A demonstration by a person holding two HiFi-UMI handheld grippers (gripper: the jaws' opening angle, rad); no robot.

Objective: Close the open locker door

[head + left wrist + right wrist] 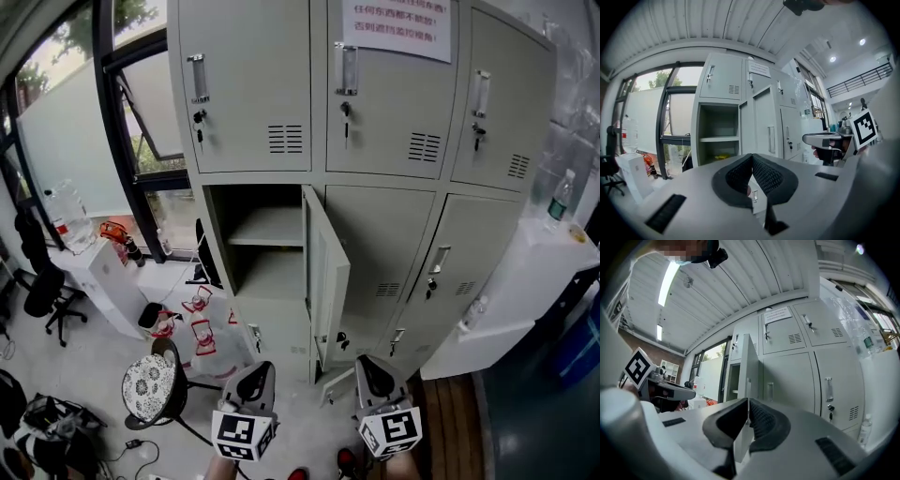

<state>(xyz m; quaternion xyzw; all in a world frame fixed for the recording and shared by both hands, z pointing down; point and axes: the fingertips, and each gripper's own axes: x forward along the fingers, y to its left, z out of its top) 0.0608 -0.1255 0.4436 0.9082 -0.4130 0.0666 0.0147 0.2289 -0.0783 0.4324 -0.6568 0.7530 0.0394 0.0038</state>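
The locker bank (375,112) stands ahead of my grippers. Its open locker door (326,272) juts toward me between them. It looks like stiff, light sheet metal on hinges, so I'd push its flat face near the free edge. The patterned stool (150,386), left of my left gripper (251,375), looks clear of the swing. That gripper and my right gripper (375,370) are pinched closed, empty.

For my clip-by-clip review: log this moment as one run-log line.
locker door: open, untouched | left gripper: jaws shut, empty | right gripper: jaws shut, empty
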